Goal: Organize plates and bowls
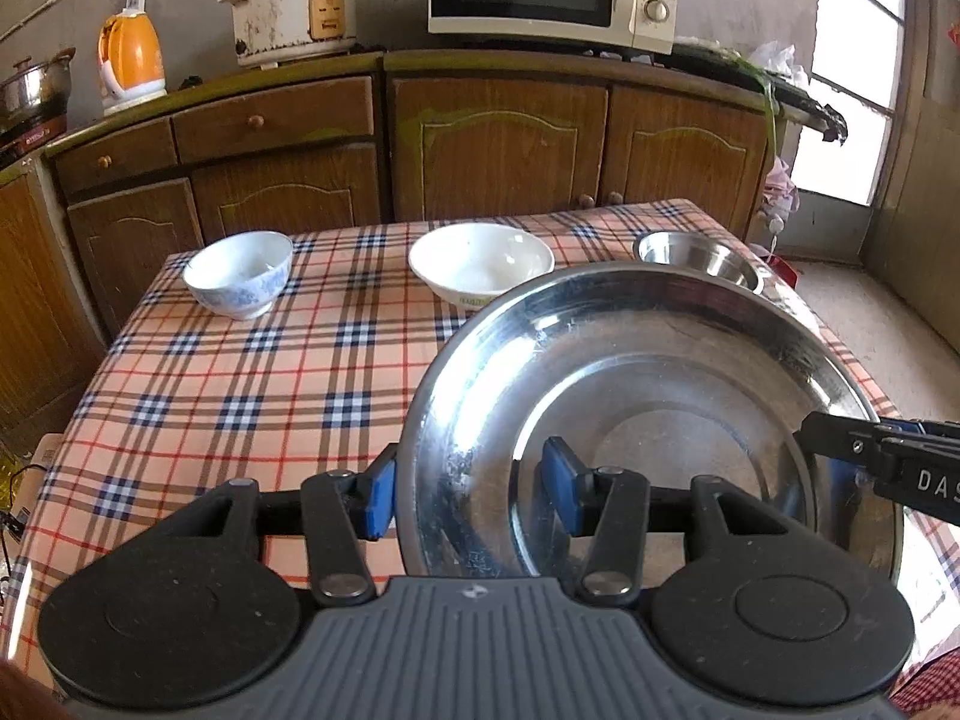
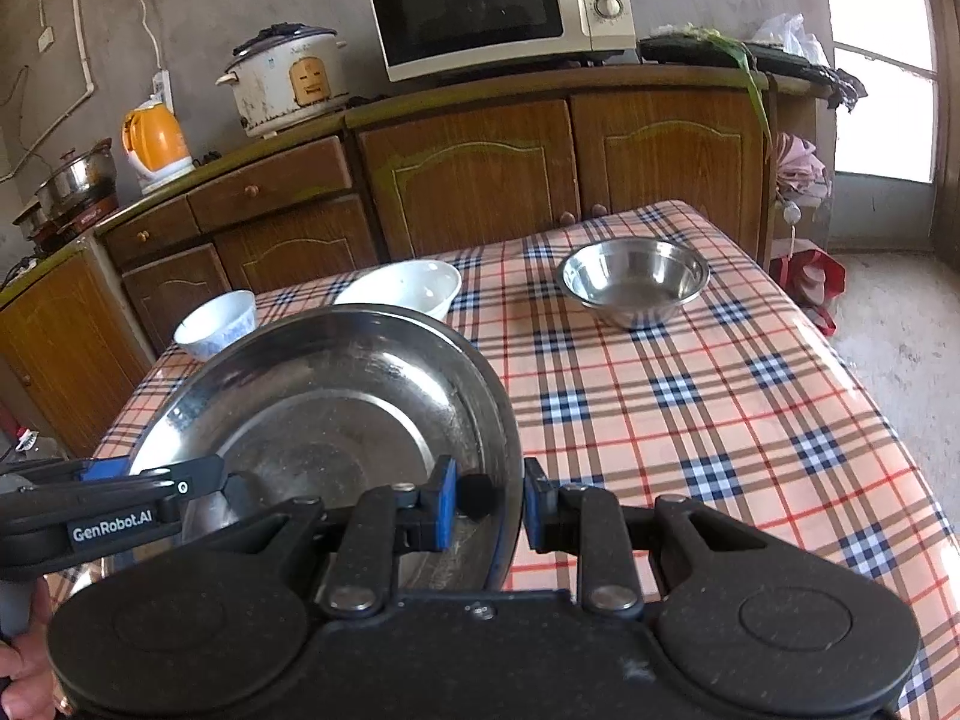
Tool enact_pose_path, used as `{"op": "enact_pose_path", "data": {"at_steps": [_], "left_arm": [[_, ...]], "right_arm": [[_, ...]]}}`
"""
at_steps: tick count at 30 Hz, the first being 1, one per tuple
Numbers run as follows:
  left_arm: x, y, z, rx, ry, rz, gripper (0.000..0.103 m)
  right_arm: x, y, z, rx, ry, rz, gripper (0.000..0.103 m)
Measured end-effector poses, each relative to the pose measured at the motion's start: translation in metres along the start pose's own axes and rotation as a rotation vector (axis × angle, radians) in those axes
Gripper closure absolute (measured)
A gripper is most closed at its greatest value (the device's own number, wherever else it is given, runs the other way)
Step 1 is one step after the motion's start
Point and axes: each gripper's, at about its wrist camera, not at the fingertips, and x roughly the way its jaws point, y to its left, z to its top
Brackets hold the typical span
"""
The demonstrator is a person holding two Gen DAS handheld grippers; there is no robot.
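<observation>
Left wrist view: left gripper clamped on steel plate rim at plate's 9 o'clock. Right gripper clamped on rim at 3 o'clock. Plate held w/ both, looks clear of checked counter, near edge. Beyond: blue-patterned bowl 11 o'clock, white bowl 12, steel bowl 1. Step: carrying plate. Next: prob. set down level, both sides together, then nest bowls.

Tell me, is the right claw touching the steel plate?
Touching. The right wrist view shows the right claw with its pads on the steel plate rim.
</observation>
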Motion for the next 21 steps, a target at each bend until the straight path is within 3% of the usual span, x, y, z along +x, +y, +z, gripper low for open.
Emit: {"op": "enact_pose_path", "data": {"at_steps": [21], "left_arm": [[-0.013,0.038,0.008,-0.040,-0.017,0.063,0.053]], "right_arm": [[0.009,0.048,0.014,-0.055,-0.001,0.050,0.074]]}}
